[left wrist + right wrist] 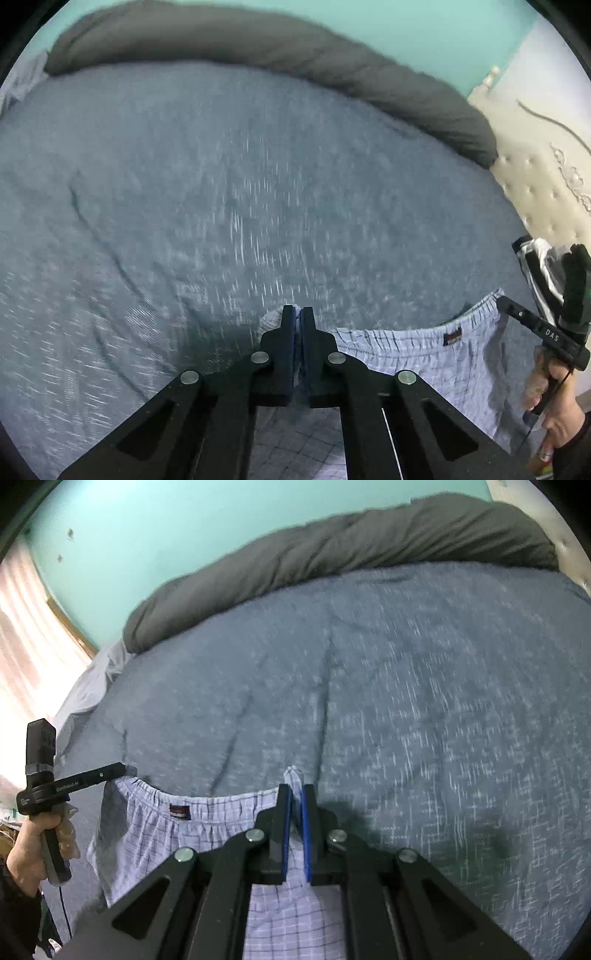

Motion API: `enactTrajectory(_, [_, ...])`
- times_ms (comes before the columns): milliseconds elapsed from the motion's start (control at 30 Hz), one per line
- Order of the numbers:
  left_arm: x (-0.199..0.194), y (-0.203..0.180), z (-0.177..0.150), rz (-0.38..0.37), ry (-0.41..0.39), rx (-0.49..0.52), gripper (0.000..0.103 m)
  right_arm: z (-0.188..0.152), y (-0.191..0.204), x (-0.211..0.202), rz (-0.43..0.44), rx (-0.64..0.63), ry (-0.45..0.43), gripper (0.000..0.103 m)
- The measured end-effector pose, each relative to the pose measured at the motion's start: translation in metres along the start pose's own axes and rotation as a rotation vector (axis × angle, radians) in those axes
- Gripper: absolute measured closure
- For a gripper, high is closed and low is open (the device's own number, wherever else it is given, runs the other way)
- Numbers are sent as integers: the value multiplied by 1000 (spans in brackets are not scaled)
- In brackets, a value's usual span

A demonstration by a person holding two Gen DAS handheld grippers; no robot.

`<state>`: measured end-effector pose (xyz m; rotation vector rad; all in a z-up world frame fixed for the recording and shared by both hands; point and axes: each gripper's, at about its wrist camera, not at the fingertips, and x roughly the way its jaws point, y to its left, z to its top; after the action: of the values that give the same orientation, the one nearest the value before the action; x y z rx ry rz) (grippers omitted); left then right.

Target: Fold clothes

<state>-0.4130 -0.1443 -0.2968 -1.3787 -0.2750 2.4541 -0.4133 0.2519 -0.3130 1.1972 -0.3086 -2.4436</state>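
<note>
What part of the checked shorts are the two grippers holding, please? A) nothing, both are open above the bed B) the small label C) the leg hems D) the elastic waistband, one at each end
D: the left gripper and right gripper each pinch an end of the checked shorts' gathered waistband, stretched between them.

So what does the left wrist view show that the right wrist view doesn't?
Only the left wrist view shows the cream tufted headboard. Only the right wrist view shows the curtained window. Both share the checked shorts, pinched at the waistband by the left gripper and the right gripper, over the blue bedspread with the grey duvet.
</note>
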Motion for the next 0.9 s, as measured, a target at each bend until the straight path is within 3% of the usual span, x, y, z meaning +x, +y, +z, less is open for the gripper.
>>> enactTrajectory(300, [13, -3, 7, 45, -22, 61, 100, 8, 7, 7, -28, -16, -37, 98])
enactTrajectory(533, [27, 0, 7, 103, -9, 89, 98, 2, 1, 34, -79, -28, 48, 98])
enactTrajectory(600, [19, 6, 9, 91, -25, 54, 97, 0, -3, 38, -78, -17, 64, 98])
enactTrajectory(733, [1, 23, 2, 43, -21, -19, 80, -1, -7, 36, -72, 17, 77, 96])
enactTrajectory(900, [-22, 39, -15, 26, -21, -13, 80, -6, -10, 17, -90, 53, 50, 91])
